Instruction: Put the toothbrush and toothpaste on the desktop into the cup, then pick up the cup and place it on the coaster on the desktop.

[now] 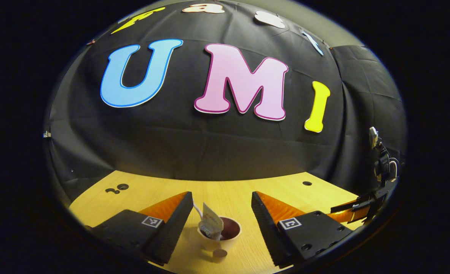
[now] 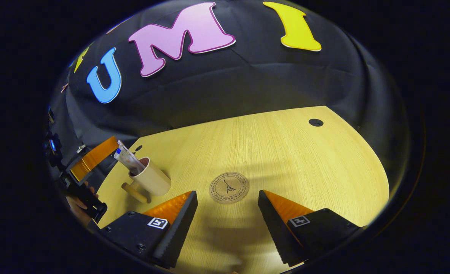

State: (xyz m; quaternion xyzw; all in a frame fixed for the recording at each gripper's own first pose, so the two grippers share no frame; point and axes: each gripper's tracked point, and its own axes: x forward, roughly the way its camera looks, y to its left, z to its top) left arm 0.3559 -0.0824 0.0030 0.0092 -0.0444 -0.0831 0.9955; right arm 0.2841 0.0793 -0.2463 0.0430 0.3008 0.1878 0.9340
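Observation:
A cream cup (image 1: 219, 235) with a dark inside and a stubby handle stands upright on the wooden desktop (image 1: 225, 190). A toothpaste tube (image 1: 211, 222) and a thin white toothbrush handle (image 1: 197, 209) stick out of it. My left gripper (image 1: 222, 198) is open, its fingers on either side of the cup and apart from it. In the right gripper view the cup (image 2: 151, 179) with the tube (image 2: 128, 159) stands at the left, and the left gripper (image 2: 91, 160) is behind it. A round cork coaster (image 2: 229, 187) lies just ahead of my open right gripper (image 2: 228, 196), which holds nothing.
The desktop (image 2: 286, 160) has small dark holes at the back right (image 2: 316, 122) and back left (image 1: 118, 188). The black cloth wall closes the far side. A hand (image 2: 78, 205) holds the left gripper. The right gripper (image 1: 356, 211) shows at the far right of the left gripper view.

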